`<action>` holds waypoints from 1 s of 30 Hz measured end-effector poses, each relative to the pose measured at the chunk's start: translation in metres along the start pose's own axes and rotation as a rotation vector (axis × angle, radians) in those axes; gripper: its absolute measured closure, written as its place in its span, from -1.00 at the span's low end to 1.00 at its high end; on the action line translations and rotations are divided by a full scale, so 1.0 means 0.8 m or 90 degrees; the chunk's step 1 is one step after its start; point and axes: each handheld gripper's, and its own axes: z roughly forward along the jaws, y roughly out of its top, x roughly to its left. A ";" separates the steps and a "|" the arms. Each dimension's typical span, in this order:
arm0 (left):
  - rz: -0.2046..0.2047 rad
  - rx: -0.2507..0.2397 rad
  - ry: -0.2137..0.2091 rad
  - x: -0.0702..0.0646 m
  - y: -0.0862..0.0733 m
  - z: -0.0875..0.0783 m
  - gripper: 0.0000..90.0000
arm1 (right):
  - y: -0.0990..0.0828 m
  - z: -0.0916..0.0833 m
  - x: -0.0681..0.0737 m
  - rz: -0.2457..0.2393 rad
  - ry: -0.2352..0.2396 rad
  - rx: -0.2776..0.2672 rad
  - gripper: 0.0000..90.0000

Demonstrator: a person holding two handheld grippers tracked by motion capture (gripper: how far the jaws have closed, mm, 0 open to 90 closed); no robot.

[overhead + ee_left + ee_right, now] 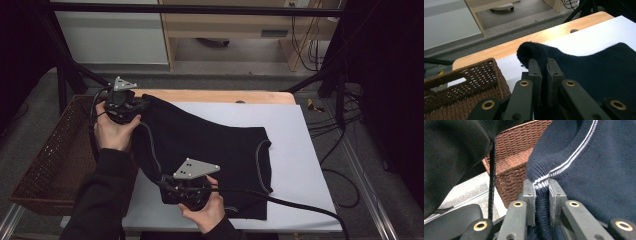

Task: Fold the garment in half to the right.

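Dark navy sweater (pixel 210 150) lies on the white sheet (pixel 300 150) covering the table, mostly flat, bulk toward the sheet's left half, its long axis running from far-left corner to near edge. Left gripper (pixel 131 106) at the far-left corner, jaws closed on a bunched fold of the sweater's edge; the left gripper view shows the cloth humped over the jaw tips (pixel 541 67). Right gripper (pixel 172 186) at the near-left edge, jaws clamped on the ribbed, white-striped trim (pixel 541 183). Both grips sit on the sweater's left side, so the rest of the garment lies to their right across the sheet. Brown wicker basket (pixel 55 155) stands just beside the table's left edge, close to both hands, the left one nearer. Likely 1 lift or drag leftward; nothing between cloth and basket but its rim. Cables (pixel 280 202) trail across the near edge, could snag.
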 end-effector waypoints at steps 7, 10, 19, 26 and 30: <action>0.008 0.009 0.010 -0.002 0.007 -0.017 0.86 | 0.005 -0.007 0.003 0.000 0.001 -0.015 0.76; 0.011 0.005 0.012 0.001 0.005 -0.021 0.86 | 0.007 -0.008 0.004 0.002 0.002 -0.020 0.76; -0.013 0.004 0.021 0.021 -0.012 -0.009 0.86 | 0.003 0.011 0.001 0.013 0.010 -0.018 0.76; -0.024 0.002 0.028 0.040 -0.021 -0.018 0.86 | 0.008 0.026 0.008 0.008 0.016 -0.017 0.76; -0.035 0.003 0.034 0.046 -0.021 -0.019 0.86 | 0.012 0.028 0.013 0.005 0.013 -0.024 0.76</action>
